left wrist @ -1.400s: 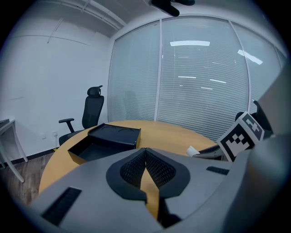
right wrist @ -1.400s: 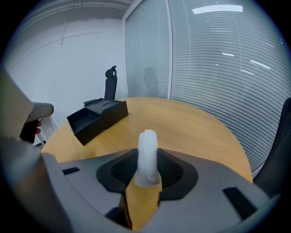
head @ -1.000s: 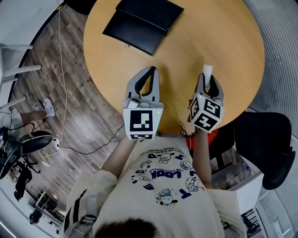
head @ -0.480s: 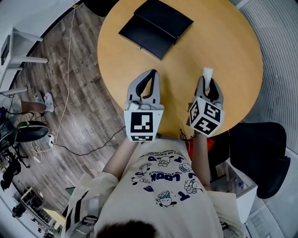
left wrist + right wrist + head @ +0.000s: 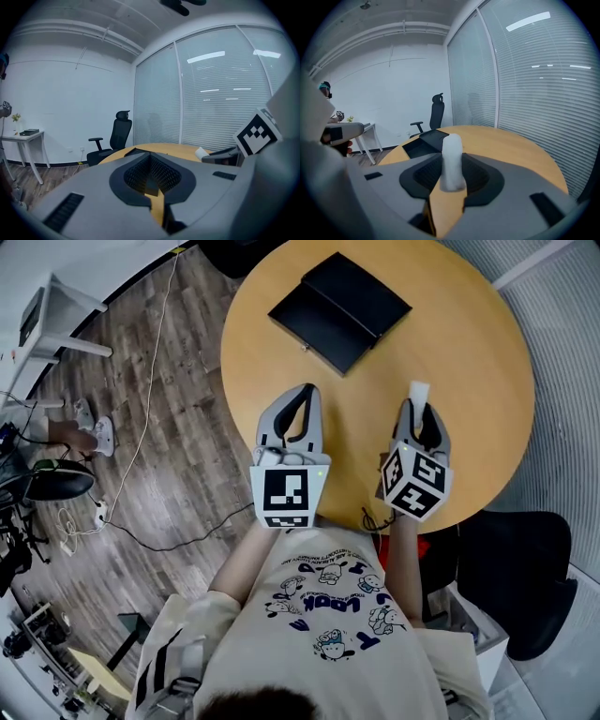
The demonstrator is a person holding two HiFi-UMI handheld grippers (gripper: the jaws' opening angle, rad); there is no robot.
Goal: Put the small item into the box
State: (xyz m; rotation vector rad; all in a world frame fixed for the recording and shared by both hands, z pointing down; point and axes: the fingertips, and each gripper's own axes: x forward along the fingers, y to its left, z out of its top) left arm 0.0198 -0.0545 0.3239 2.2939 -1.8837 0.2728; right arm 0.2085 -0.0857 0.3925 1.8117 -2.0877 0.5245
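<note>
Right now the right gripper (image 5: 419,412) is clamped on the small white item (image 5: 451,159), a pale stubby roll that stands up out of the jaws with its upper end poking past the tips. Its partner, the left gripper (image 5: 303,395), has its jaws pressed together with nothing in them. It is held about level with the other one, just over the near edge of the round wooden table (image 5: 469,381). Both tools sit close in front of the person's chest, side by side but apart. Further out, on the far side of the tabletop and a bit to the person's left, lies the black box (image 5: 339,311), opened flat into two dark halves. From the right gripper view one half looks like a shallow tray. Item and box are well apart, so I'd say the carry has barely begun.

To do this well, I'd keep the squeeze steady, since the roll looks soft and is gripped only at its lower part, and a jolt could tilt it. The gripper should travel forward and leftward over bare wood and come above the hollow half rather than the lid. It should lower until the item's end is inside the walls, and only then let the jaws part. The empty tool could steady the box edge if it skids
</note>
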